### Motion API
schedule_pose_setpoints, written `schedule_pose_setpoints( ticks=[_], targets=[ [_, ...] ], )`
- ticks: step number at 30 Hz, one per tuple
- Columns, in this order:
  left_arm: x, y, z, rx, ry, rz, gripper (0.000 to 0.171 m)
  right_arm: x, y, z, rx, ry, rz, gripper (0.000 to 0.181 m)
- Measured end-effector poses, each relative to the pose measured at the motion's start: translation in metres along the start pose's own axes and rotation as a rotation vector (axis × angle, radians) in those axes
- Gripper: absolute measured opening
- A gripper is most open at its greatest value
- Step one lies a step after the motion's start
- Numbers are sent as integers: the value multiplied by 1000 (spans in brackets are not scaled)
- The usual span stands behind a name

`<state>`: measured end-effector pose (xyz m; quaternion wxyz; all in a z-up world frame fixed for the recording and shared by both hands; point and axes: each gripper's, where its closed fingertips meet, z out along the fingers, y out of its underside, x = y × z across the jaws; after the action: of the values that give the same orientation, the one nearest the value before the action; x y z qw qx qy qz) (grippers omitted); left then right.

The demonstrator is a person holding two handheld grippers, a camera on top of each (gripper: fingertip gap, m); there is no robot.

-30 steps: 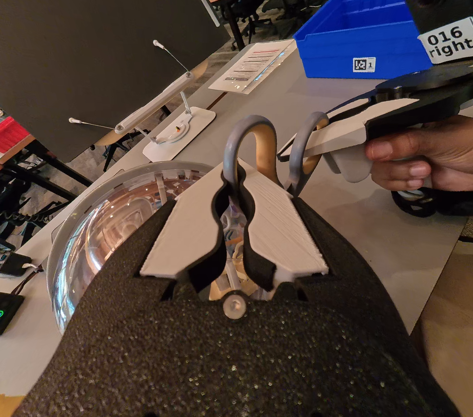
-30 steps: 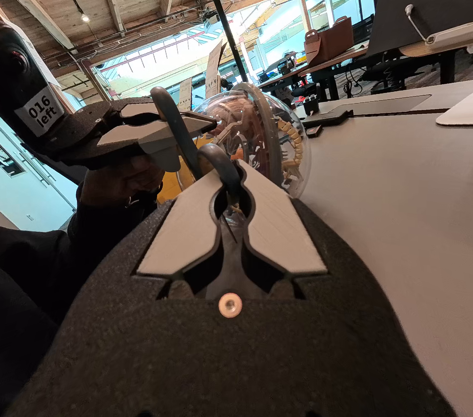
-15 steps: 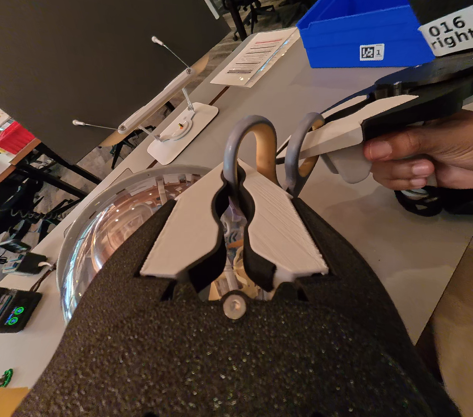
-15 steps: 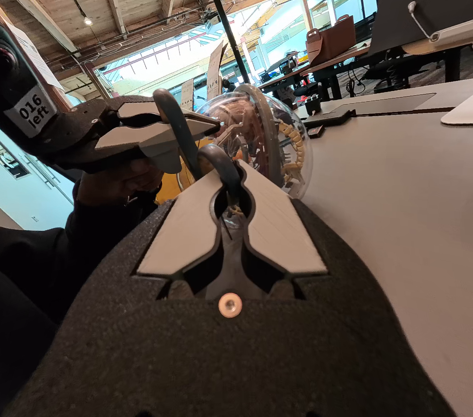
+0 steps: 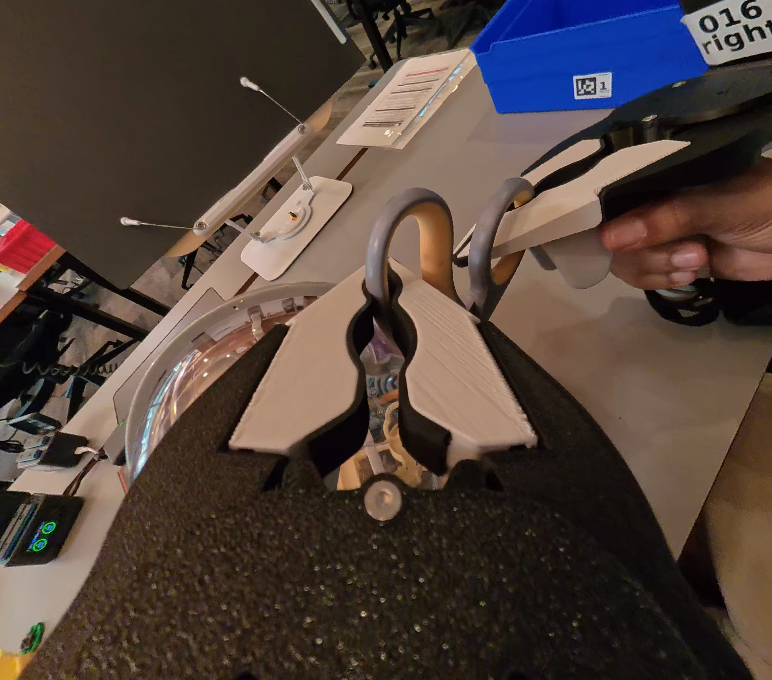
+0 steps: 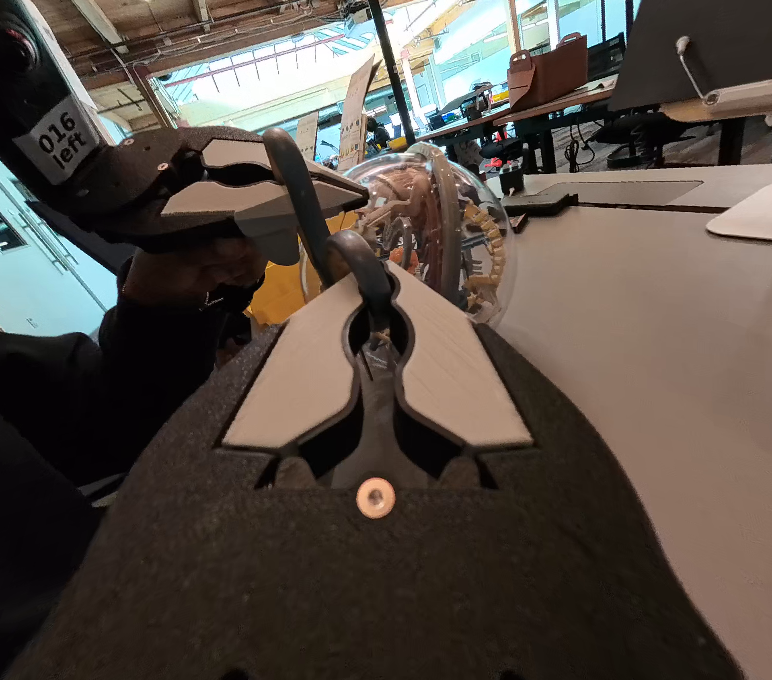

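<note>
While both tongs close on the same pair of scissors, each grips a different handle loop. The left tongs clamp the larger grey loop between their white ribbed fingers, whose inner edges are lined with black padding. The right tongs pinch the smaller loop in the same way; in the left wrist view they enter from the right side, held by a hand.

The scissor handles are smooth, oval, grey plastic with a tan inner lining. The scissors stand handles-up, above the worktop, between the two tongs. The blades are hidden behind the fingers.

Directly beyond and below the left tongs lies a clear plastic sphere with a grey equatorial ring; it holds a maze of tan, brown and orange tracks. The sphere rests on the matte grey worktop.

Farther ahead of the left tongs stands a white flat-based stand with thin metal rods, then a laminated sheet. Ahead of the right tongs' body sits a blue plastic bin. The tong bodies are coarse, black, granular material.
</note>
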<state>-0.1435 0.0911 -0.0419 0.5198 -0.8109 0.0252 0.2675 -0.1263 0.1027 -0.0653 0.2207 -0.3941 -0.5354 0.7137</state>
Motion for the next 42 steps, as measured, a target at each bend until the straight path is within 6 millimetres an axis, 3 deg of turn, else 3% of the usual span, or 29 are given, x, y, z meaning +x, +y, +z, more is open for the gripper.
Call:
schedule_pose_setpoints(
  ticks=[13,18,25,42],
  targets=[
    [-1,-9,-5,21,30,-20,0,-9,-9,-4,-3,-9,-34,0],
    [-10,-16,-9,59,46,-106,0,-7,-13,-9,20,-33,10,0],
    [-10,-18,-6,49,32,-72,0,-3,-14,-10,37,-19,28,0],
    [-4,12,15,-48,10,7,0,22,10,-3,33,27,124,0]
  ],
)
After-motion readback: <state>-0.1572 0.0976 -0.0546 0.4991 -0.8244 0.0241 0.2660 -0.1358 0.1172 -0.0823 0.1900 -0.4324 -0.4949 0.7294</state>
